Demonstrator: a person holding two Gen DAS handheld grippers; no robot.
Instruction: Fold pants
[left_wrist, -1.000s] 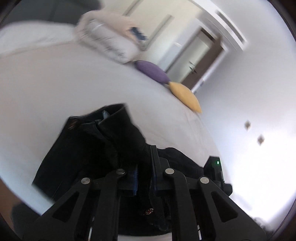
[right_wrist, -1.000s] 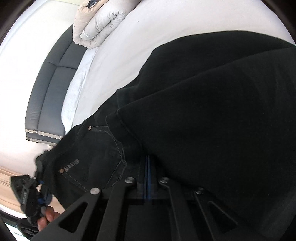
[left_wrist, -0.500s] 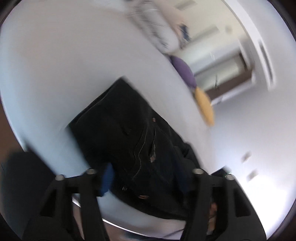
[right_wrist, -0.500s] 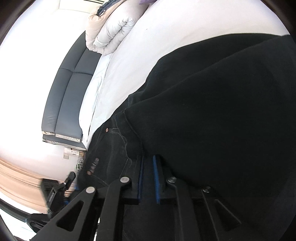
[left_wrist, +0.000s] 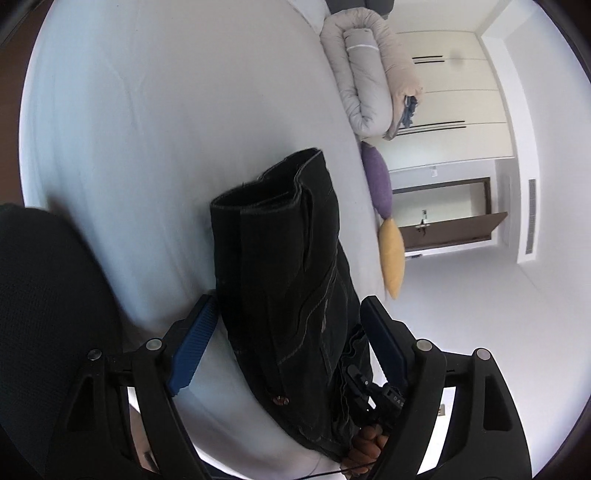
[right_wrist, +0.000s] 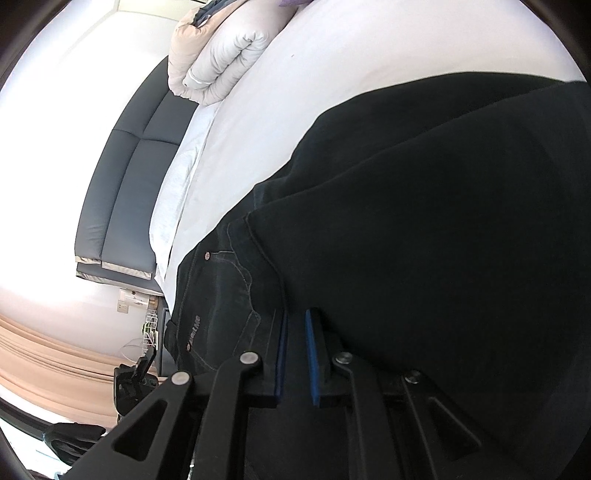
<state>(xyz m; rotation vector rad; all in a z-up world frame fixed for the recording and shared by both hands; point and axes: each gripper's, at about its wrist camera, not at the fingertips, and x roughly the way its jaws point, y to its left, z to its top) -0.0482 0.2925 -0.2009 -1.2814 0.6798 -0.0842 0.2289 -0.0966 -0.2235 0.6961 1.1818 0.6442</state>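
Black jeans (left_wrist: 288, 266) lie folded on the white bed (left_wrist: 155, 122), one end toward the pillows and the waist end hanging at the near edge. My left gripper (left_wrist: 291, 332) is open and empty, its blue pads either side of the jeans and above them. In the right wrist view the jeans (right_wrist: 424, 229) fill most of the frame, a back pocket with a label at lower left. My right gripper (right_wrist: 295, 347) sits just over the fabric with its blue pads a small gap apart, holding nothing. The right gripper also shows in the left wrist view (left_wrist: 373, 398).
A rolled beige and white duvet (left_wrist: 369, 77) lies at the head of the bed, with a purple cushion (left_wrist: 376, 181) and a yellow cushion (left_wrist: 391, 254) along the far edge. A dark padded headboard (right_wrist: 125, 195) stands behind. A door and wardrobes line the wall.
My left gripper let go of the jeans, opened wide and pulled back above them. My right gripper's pads parted slightly and released the fabric. The jeans now lie flat.
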